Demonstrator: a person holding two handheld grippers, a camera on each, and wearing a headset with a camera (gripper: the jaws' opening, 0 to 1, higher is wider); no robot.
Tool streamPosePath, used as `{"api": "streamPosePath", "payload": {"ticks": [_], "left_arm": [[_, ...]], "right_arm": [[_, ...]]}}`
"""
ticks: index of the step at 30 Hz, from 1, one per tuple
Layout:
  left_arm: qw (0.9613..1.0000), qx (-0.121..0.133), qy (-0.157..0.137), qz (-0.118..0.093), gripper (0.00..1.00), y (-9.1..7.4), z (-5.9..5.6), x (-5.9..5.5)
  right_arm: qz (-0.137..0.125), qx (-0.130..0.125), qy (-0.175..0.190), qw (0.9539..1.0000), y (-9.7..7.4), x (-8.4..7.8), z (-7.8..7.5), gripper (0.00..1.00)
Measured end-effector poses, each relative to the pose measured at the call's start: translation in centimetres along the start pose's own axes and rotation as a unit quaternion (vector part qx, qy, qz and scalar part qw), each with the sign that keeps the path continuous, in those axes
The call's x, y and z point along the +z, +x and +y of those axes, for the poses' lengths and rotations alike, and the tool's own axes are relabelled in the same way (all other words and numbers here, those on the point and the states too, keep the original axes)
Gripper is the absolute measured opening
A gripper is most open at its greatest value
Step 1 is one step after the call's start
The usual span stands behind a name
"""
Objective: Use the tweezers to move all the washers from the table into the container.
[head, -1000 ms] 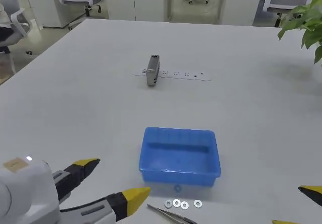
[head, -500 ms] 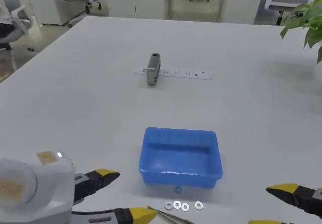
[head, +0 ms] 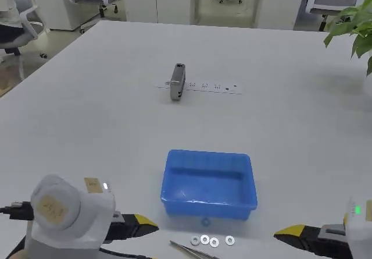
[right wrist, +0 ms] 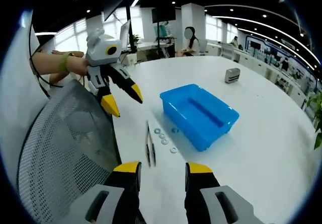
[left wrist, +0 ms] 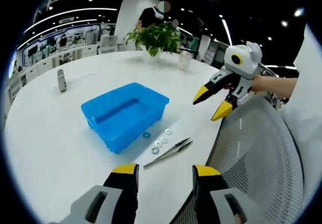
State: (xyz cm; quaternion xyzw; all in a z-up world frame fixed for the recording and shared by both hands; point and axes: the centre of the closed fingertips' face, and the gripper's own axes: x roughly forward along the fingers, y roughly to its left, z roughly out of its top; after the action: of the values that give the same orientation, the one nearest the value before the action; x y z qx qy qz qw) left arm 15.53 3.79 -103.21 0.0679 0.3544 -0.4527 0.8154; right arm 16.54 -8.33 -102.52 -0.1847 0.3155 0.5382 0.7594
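A blue container [head: 209,183] stands near the table's front edge. A few small washers [head: 212,241] lie in a row just in front of it, with metal tweezers [head: 192,250] on the table beside them. My left gripper [head: 139,229] is low at the left, open and holding nothing; its yellow tips [left wrist: 165,169] point toward the tweezers [left wrist: 168,152] and washers [left wrist: 160,141]. My right gripper [head: 288,234] is low at the right, also open and holding nothing [right wrist: 163,167]. It faces the tweezers [right wrist: 150,143], washers [right wrist: 163,139] and container [right wrist: 198,114].
A white power strip [head: 203,86] with a grey block [head: 177,81] on it lies mid-table. A potted plant [head: 351,32] stands at the far right. A mesh chair back [left wrist: 261,168] sits close to the table's near edge. Office chairs stand beyond the table.
My left gripper has swung right and lower along the front edge. My right gripper has come further in from the bottom right, toward the washers. Nothing on the table moved.
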Motion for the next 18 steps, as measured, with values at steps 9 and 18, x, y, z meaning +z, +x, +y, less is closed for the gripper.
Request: {"api": "streamPosePath", "payload": {"ticks": [9,18], "left_arm": [[0.9977,-0.005,0.055,0.04,0.3,1.4,0.5,-0.7],[0.987,-0.003,0.131,0.093,0.24,2.6,1.3,-1.3]], "right_arm": [[0.021,0.019,-0.012,0.9995,2.2,-0.1,1.1,0.27],[0.046,0.029,-0.019,0.9983,4.0,-0.7,1.8,0.22]]}}
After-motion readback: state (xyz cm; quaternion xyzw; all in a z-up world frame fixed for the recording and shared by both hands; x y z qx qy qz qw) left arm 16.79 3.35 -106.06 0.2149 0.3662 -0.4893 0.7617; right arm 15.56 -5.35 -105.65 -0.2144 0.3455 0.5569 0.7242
